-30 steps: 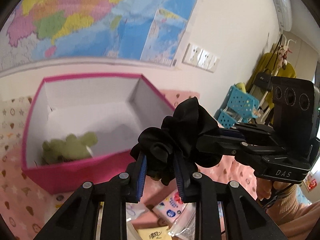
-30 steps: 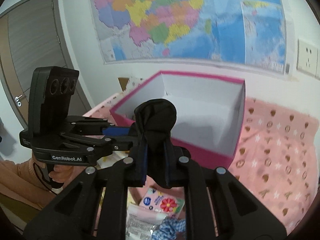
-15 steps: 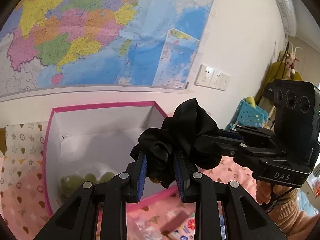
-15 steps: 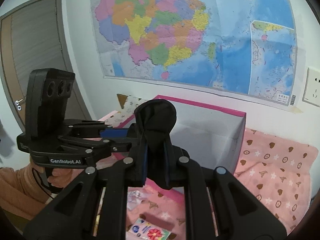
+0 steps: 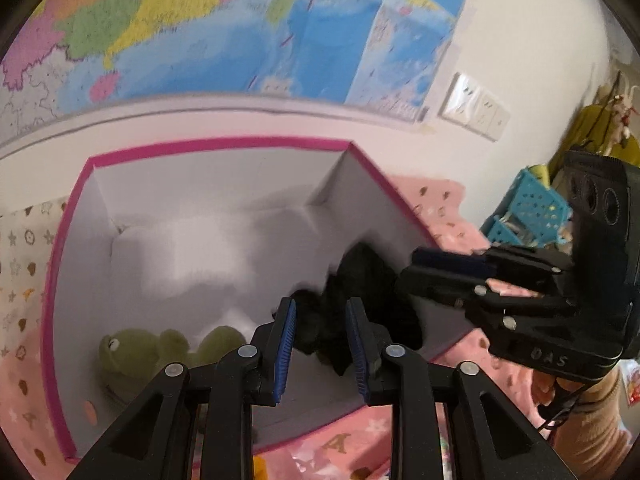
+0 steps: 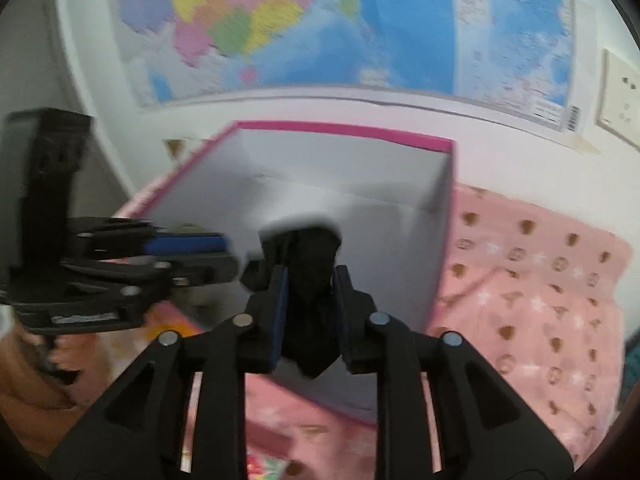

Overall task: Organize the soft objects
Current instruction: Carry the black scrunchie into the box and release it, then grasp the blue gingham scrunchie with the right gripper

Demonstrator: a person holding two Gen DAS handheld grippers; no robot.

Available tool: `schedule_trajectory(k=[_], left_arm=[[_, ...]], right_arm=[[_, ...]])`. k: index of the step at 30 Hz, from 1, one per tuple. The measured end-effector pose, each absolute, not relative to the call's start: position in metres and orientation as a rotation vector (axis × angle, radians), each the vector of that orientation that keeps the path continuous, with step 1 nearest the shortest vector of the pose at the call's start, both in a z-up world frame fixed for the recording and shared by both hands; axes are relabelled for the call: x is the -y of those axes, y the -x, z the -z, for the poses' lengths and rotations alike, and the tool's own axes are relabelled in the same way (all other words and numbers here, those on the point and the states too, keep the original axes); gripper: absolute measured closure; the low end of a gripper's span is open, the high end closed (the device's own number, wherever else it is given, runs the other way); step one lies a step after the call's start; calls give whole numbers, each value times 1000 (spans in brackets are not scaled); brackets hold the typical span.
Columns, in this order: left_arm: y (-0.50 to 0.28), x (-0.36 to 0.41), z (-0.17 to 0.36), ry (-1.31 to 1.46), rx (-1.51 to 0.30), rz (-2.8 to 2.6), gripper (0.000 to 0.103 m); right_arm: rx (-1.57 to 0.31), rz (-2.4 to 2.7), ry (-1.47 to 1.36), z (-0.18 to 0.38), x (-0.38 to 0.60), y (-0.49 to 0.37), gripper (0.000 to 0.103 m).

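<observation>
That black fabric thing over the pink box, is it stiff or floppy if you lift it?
Probably floppy: the black fabric piece bunches in folds and sags past the left gripper. Likely light, since it hangs between the pads of the right gripper without visibly pulling taut. It looks unlikely to roll, more apt to slump into the pink box.

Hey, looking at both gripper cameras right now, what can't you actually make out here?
- Black scrunchie: left wrist view, motion blur; whether the left gripper grips it is unclear.
- Green plush frog: its lower body is hidden behind the left gripper's fingers.
- Pink box: right wrist view, near floor hidden by the scrunchie and right gripper.
- Wall map: lettering blurred.
</observation>
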State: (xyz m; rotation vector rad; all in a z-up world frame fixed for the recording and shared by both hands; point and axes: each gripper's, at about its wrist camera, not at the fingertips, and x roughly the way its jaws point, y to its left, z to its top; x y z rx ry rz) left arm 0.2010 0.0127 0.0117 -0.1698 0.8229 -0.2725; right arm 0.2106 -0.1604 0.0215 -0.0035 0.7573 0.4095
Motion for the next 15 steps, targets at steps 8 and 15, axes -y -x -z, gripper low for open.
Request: schedule_trajectory(k=[8,15], left_arm=[[-188,-17,-11,159,-795,231,62],[-154,-16,-24,151,-745,273,56]], right_arm=[[-747,-369,-40,-28,177,-193,67],[-708,-451,-114,-38,186,-154,53]])
